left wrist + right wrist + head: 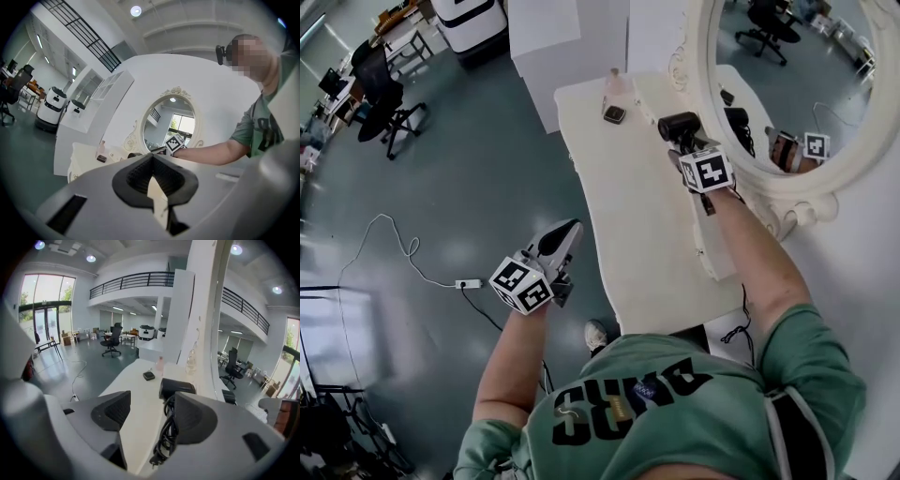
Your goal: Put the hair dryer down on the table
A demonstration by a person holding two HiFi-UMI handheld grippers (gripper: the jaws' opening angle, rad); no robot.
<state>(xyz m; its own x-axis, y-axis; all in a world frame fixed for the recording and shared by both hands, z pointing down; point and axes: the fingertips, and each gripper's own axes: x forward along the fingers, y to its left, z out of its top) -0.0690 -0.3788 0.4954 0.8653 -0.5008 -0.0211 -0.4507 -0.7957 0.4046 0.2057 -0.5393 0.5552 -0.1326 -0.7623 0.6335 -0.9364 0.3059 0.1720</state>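
Black hair dryer: lying just ahead of my right gripper, beside its right jaw.
right gripper: I am holding it released, jaws apart.
left gripper: clenched, empty.

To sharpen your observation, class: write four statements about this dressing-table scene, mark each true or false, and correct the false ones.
1. The hair dryer lies on the white table. True.
2. The right tongs are clamped on the hair dryer. False: their jaws stand apart.
3. The left tongs are shut with nothing between them. True.
4. The mirror is rectangular. False: it is oval.
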